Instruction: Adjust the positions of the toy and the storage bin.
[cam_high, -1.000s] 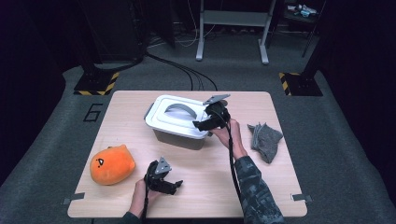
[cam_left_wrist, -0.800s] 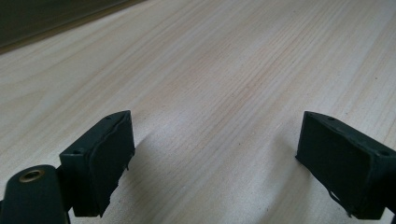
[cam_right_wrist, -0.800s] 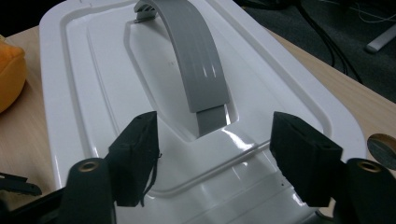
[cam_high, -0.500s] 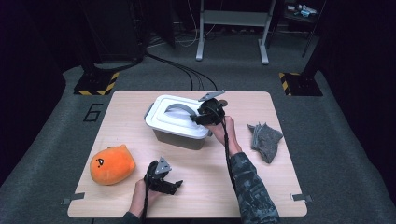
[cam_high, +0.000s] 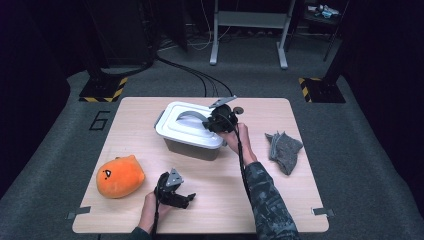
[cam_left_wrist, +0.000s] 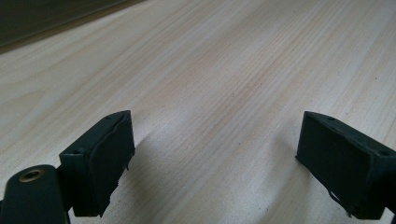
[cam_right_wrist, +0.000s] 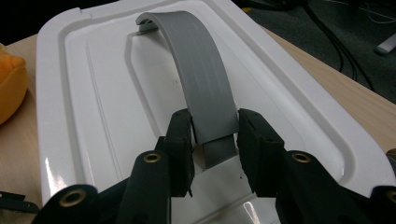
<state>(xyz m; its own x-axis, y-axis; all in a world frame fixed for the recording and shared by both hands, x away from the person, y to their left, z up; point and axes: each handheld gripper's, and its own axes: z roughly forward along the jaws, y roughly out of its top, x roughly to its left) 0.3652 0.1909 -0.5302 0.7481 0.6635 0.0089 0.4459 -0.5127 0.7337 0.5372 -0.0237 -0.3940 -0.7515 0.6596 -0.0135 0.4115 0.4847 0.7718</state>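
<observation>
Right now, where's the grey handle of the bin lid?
High view: the grey handle arches over the white lid at table centre, its right end between the right gripper jaws.

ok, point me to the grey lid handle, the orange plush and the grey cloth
grey lid handle (cam_right_wrist: 198, 70), right gripper view, middle of the arched strap.
orange plush (cam_high: 119, 176), high view, centre of its body.
grey cloth (cam_high: 284, 150), high view, middle of the crumpled fabric.
</observation>
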